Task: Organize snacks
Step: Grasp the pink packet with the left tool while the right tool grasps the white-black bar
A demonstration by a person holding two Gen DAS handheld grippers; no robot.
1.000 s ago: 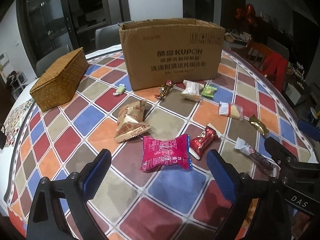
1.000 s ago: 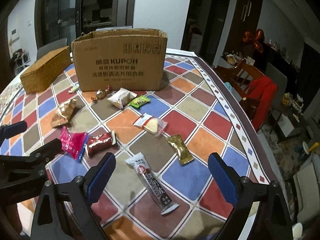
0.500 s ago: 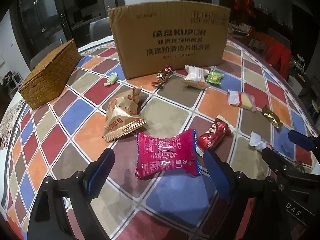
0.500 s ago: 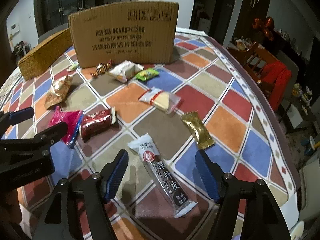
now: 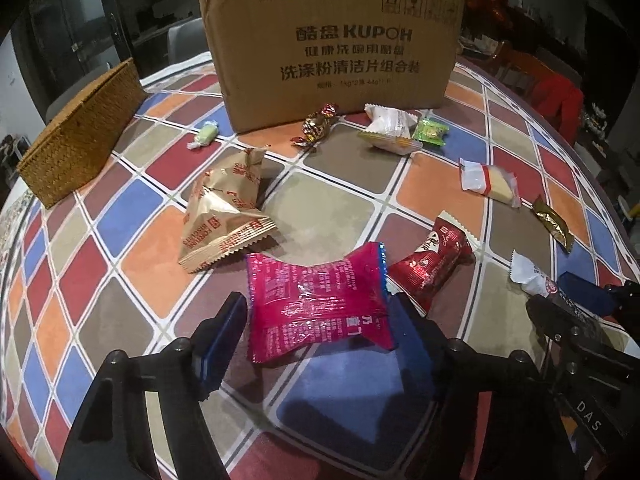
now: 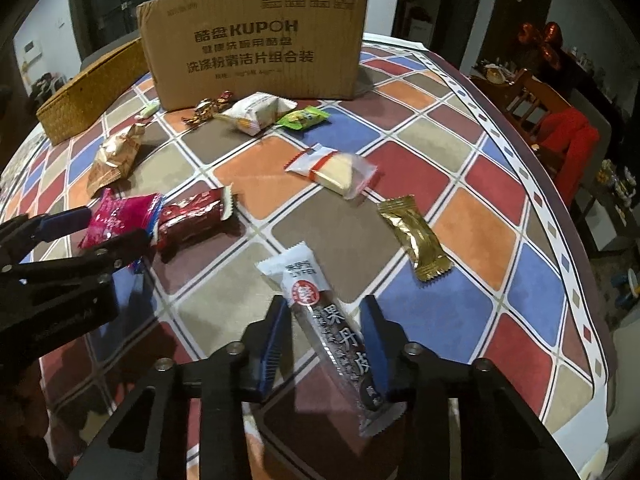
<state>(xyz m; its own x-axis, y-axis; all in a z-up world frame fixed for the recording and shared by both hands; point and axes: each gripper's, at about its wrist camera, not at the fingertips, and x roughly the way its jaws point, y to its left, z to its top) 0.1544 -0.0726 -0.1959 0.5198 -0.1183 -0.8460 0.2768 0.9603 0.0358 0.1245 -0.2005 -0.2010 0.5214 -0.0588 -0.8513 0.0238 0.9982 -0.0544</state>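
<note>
A pink snack packet lies flat on the chequered tablecloth between the fingers of my left gripper. Its jaws are closing, and a narrow gap still shows at the left pad. A long white-and-brown bar packet lies between the fingers of my right gripper. These jaws are also closing, with a strip of cloth showing beside the left pad. The left gripper shows at the left edge of the right wrist view.
A tall cardboard box stands at the back, a wicker basket to its left. Loose snacks include a gold pouch, a red packet, a gold bar and a white-and-yellow packet. A chair with red cloth stands past the table's right edge.
Both grippers have sunk toward the table and their jaws have narrowed, the right far more. The pink packet and the bar now sit between the fingers.
</note>
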